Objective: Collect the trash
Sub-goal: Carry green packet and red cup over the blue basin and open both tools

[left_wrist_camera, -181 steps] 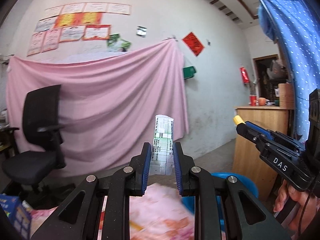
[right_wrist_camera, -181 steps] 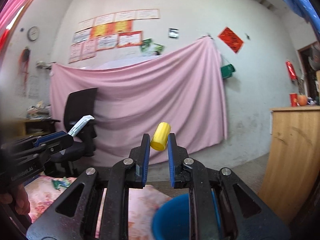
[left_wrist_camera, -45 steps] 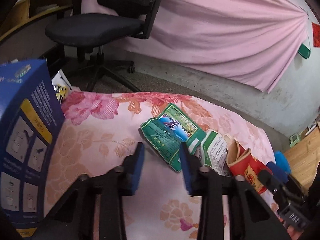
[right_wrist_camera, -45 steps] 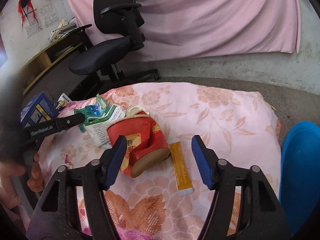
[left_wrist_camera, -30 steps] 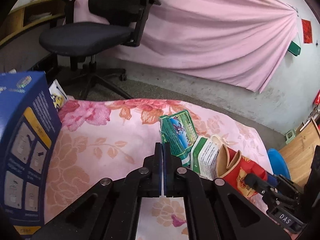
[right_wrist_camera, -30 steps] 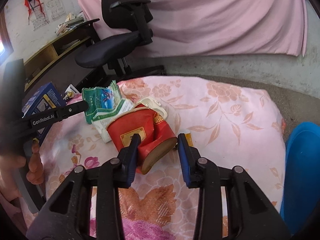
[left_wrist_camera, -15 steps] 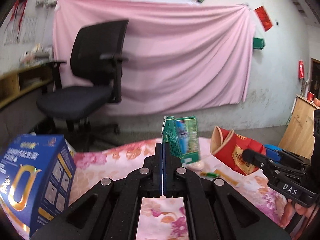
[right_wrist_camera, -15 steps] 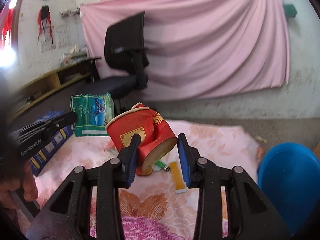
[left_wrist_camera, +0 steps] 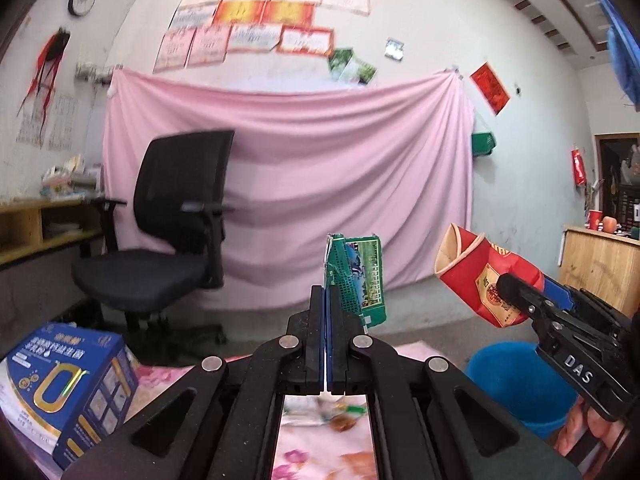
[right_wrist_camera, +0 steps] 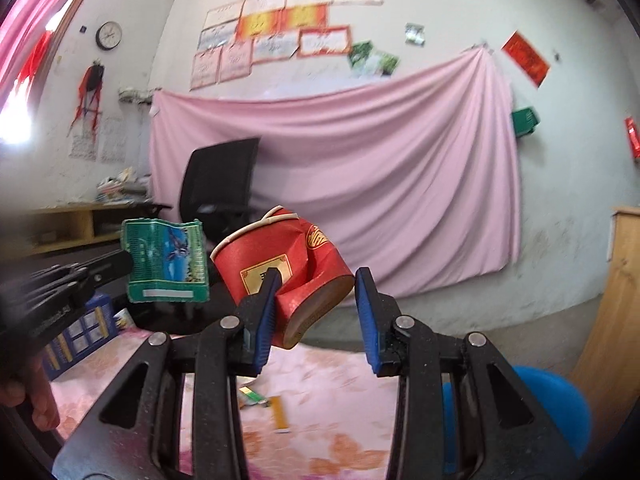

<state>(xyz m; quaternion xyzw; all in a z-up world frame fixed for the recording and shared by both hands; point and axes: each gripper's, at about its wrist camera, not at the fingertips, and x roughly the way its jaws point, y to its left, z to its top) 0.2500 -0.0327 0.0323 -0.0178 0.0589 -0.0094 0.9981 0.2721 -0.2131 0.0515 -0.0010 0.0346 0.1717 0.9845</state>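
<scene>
Two pieces of trash are seen held aloft in the left wrist view: a green wrapper (left_wrist_camera: 356, 280) is pinched upright between the clenched fingers of the left tool (left_wrist_camera: 325, 312), while a crushed red paper cup (left_wrist_camera: 480, 276) is carried at the right by the right tool (left_wrist_camera: 520, 300), above a blue bin (left_wrist_camera: 516, 384). From the right wrist view, the cup (right_wrist_camera: 288, 264) is seen tilted between the blue pads of the right tool (right_wrist_camera: 316, 304), pressed by the left pad, though contact with the right pad cannot be told; small scraps (right_wrist_camera: 264, 404) are left on the flowered cloth (right_wrist_camera: 340, 400) below, near its middle.
</scene>
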